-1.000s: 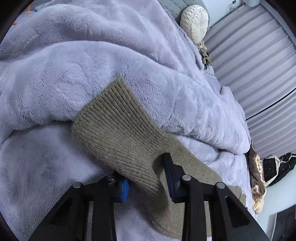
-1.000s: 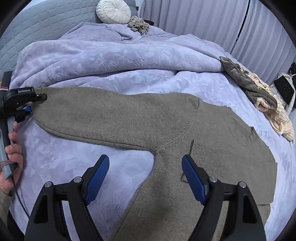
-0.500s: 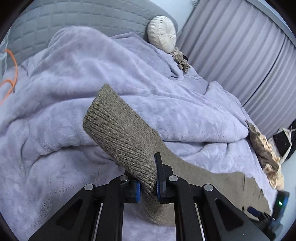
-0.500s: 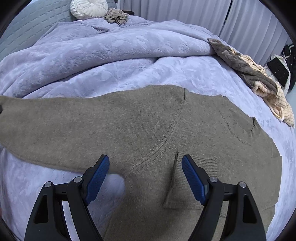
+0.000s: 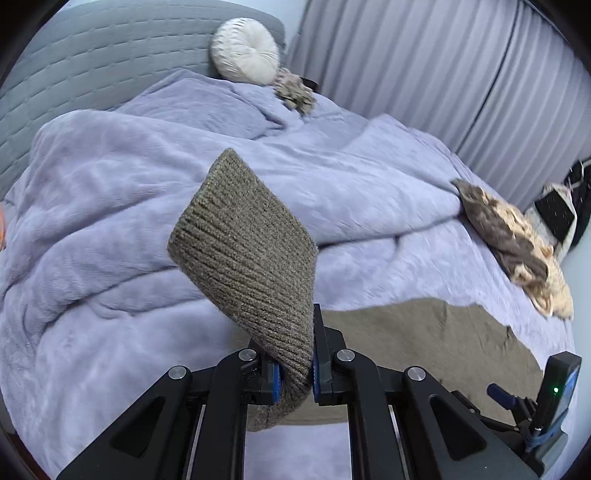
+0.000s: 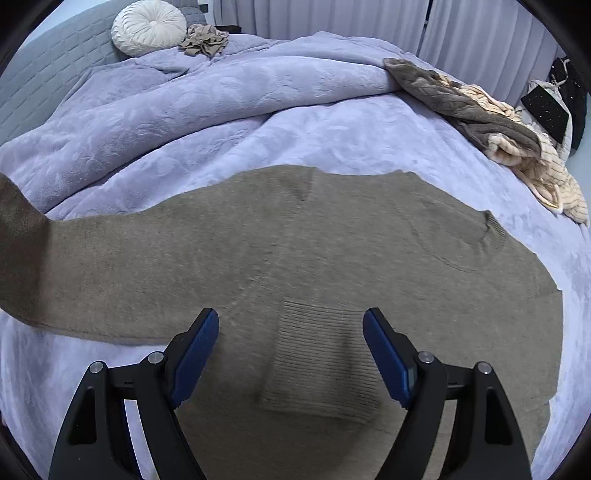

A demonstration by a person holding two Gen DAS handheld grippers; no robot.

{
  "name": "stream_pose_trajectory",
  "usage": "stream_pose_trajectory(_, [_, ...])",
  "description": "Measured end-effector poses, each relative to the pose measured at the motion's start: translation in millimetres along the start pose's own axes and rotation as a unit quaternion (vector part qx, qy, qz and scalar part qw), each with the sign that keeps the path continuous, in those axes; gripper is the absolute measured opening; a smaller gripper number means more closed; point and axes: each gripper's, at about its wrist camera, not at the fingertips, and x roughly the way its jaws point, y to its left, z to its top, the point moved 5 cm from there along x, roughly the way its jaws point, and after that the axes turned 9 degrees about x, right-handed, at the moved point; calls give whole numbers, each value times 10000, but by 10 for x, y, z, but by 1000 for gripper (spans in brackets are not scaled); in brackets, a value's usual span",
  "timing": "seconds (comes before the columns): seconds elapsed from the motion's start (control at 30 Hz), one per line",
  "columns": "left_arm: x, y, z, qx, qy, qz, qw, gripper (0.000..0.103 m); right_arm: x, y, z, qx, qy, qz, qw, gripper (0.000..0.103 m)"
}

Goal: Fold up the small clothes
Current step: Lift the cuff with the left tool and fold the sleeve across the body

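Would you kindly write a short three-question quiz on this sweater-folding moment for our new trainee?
1. True or false: the left gripper is shut on the sweater's ribbed cuff.
2. What lies directly below the open right gripper? A) the round cushion B) the sweater C) bare blanket
3. Fill in: the grey and cream clothes pile sits at the bed's ____ edge in the right wrist view.

Key: 1 true; 2 B; 3 right.
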Motion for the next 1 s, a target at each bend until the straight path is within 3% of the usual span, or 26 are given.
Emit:
stream_pose_trajectory(0.3, [235, -1491, -114, 848, 439, -185, 9953, 13, -153, -1065, -29, 545, -30, -229, 9982, 83])
stream_pose_trajectory(0.47, [379, -2171, -257, 1146, 697, -193, 9908, 13, -215, -1430, -80, 616, -18, -233, 9978, 83])
stream_pose_trajectory(0.77, [343, -3077, -461, 1722, 778, -261, 9816, 13, -342, -1918, -244, 421, -136, -381, 9983, 83])
stream_pose_trajectory(1.0, [153, -3786, -693, 2386, 696, -446, 9676, 13, -555, -2451, -473, 526, -333, -568, 9964, 83])
